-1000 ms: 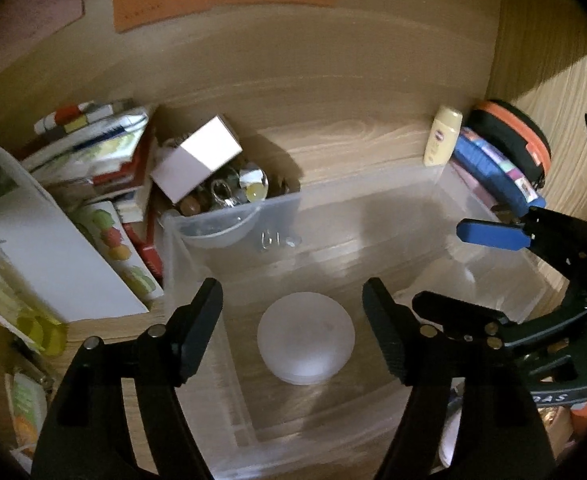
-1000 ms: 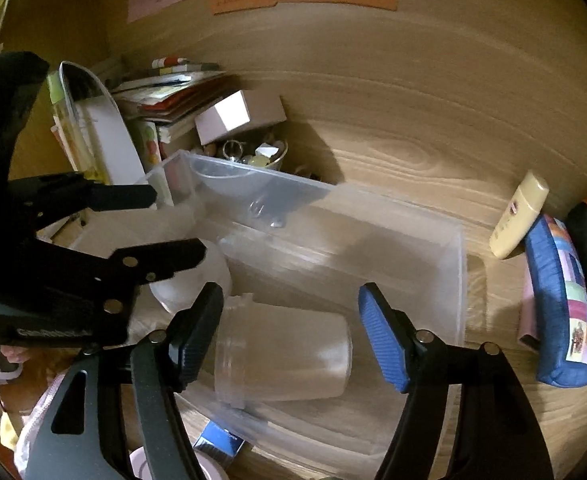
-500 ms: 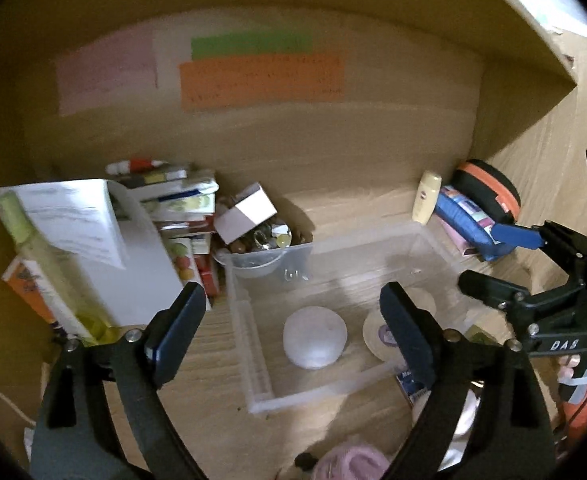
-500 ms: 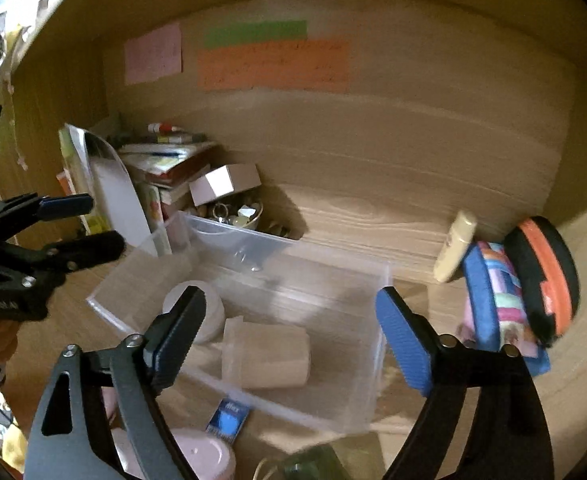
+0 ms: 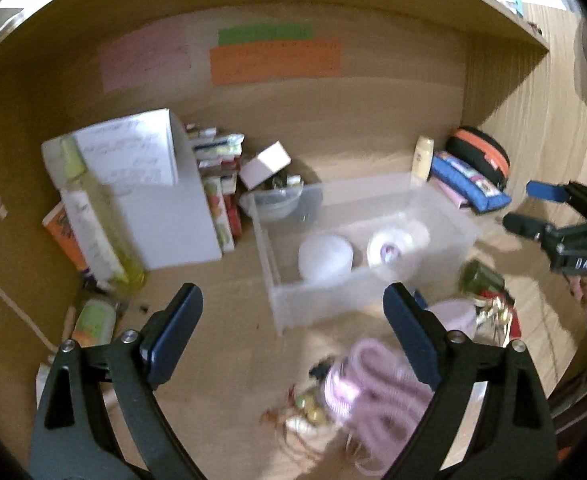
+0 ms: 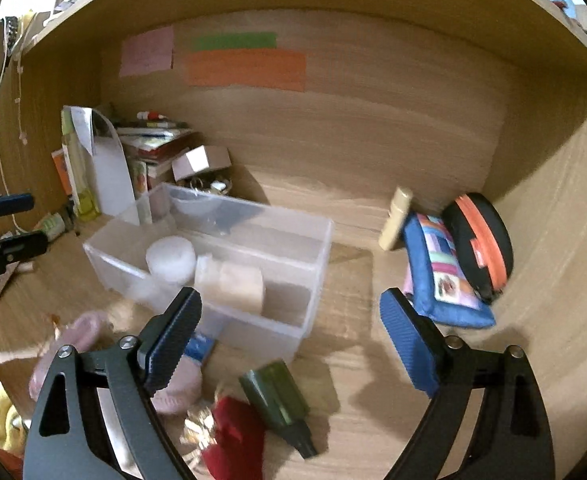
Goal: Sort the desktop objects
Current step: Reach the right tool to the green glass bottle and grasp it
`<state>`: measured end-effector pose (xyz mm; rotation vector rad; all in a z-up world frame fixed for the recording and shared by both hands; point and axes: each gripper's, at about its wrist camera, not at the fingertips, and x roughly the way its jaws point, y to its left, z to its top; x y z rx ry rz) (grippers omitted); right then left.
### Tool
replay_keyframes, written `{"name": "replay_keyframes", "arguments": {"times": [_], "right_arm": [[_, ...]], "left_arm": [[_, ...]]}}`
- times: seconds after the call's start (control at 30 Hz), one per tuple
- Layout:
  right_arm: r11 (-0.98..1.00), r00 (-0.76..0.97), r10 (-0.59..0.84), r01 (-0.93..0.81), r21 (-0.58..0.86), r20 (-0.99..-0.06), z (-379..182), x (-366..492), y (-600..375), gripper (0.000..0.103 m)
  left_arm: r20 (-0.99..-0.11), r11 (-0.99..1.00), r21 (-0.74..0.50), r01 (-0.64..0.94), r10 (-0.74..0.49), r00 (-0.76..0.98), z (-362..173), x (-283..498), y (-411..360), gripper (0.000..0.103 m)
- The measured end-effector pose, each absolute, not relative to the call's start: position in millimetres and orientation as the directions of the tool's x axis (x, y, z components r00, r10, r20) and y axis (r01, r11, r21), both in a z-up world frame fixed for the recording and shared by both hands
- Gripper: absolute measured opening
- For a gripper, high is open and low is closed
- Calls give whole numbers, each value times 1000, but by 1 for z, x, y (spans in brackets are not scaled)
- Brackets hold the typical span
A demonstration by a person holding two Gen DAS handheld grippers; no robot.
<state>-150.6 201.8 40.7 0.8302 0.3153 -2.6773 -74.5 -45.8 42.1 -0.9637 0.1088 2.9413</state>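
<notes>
Fingers (image 5: 173, 336) of left gripper (image 5: 289, 336) opening, empty; right gripper (image 6: 289, 336) spread, empty; clear bin (image 6: 317, 240) ahead.

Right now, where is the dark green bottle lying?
In the right wrist view the dark green bottle lies on the desk in front of the clear bin, near its right corner, beside a red cloth item.
</notes>
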Motion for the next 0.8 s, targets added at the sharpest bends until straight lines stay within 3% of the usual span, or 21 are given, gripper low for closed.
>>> {"name": "replay_keyframes", "arguments": {"times": [0.3,0.57,0.8], "right_arm": [[-937,-764,-155,314,-152,-626,19,-135,226,90],[-933,-703,-164,338,-122,-692,-13,-147,235,90],[-911,-667,-210,399,-106,-715,-25,-162,222,90]], "left_arm": [[-596,-994,107,-32,-38,-802,16,-32,-35,93],[-625,-996,43,-77,33,-780,3,-8,-21,93],[-668,-990,59,-129,57,-742,-18,-11,6,93]]}}
